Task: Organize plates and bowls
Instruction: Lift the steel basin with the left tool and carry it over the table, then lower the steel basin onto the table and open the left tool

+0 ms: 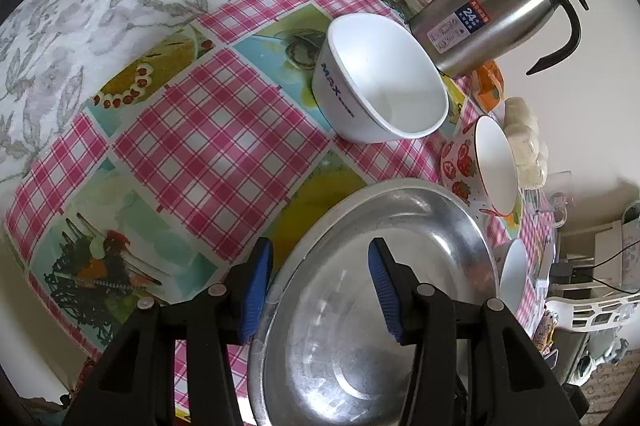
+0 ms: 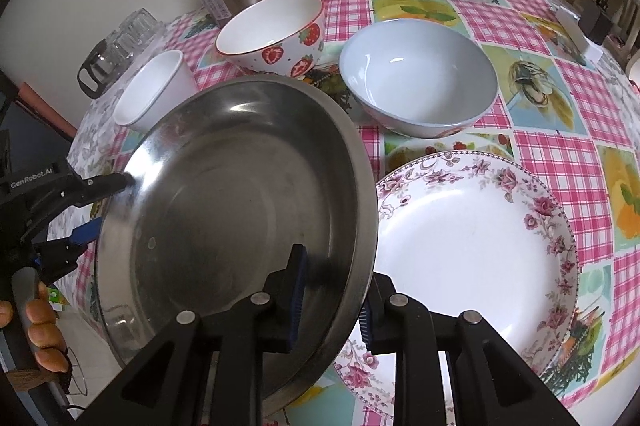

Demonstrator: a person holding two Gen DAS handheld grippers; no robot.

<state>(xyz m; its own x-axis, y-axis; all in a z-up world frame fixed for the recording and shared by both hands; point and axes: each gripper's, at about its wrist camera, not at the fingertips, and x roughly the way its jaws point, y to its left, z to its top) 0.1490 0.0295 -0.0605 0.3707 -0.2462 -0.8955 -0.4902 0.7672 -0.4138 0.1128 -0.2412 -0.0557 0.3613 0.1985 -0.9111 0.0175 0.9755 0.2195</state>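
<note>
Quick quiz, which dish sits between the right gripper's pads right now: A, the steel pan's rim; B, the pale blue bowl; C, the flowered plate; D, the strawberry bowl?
A: in the right wrist view the right gripper straddles the rim of the steel pan, one pad inside and one outside.

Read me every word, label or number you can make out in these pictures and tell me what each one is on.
"MAX" in blue, on the side of the white bowl; the smaller characters beside it are too small to read.
"24" on the label of the steel thermos; the rest of that label is blurred.
"GenRobot.AI" on the body of the left gripper.
</note>
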